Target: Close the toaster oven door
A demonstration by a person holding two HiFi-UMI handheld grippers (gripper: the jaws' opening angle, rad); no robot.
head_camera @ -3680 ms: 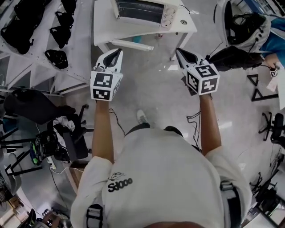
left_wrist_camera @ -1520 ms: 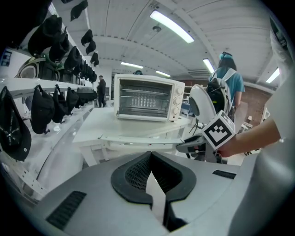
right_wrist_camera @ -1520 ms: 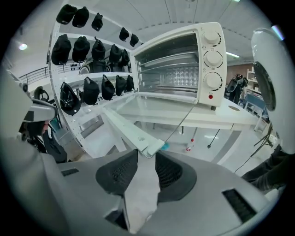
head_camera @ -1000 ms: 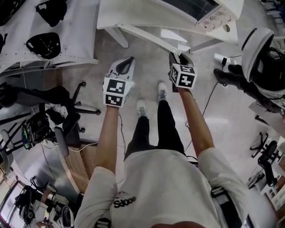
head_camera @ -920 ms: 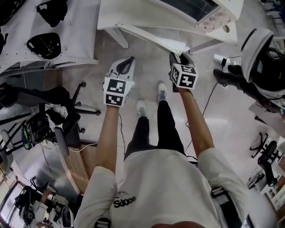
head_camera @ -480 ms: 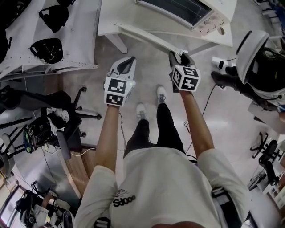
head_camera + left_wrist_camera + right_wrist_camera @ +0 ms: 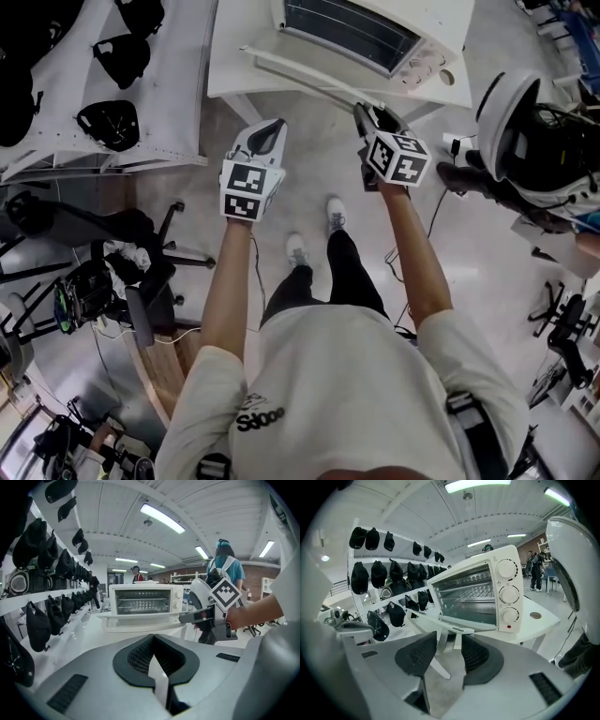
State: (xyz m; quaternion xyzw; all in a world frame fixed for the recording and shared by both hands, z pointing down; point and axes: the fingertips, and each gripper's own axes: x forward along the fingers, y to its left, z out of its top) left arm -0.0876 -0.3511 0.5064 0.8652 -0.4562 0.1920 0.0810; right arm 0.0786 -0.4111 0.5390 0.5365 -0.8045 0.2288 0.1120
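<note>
Two grippers are hovering in front of the tabletop (image 7: 234, 56). The left gripper (image 7: 271, 128) is hanging to the left, apart from the door, with its fingers (image 7: 136, 656) sitting together and nothing between them. The door (image 7: 140, 620) is lying dropped open, flat and level, sticking out from the oven (image 7: 361, 28) toward the person. Its long front edge is running left to right, crossing the line of the fingers.

The right gripper (image 7: 367, 114) is sitting at the right end of that edge and is much the nearer of the two; touching or just short, cannot tell. Its fingers (image 7: 417, 656) are spreading apart. The pads are pressing on nothing, and the door's edge is showing just beyond the gap.

Judgement: closing is calling for the right gripper to be lifting that edge up and forward, swinging the door about its hinge at the oven's foot.
</note>
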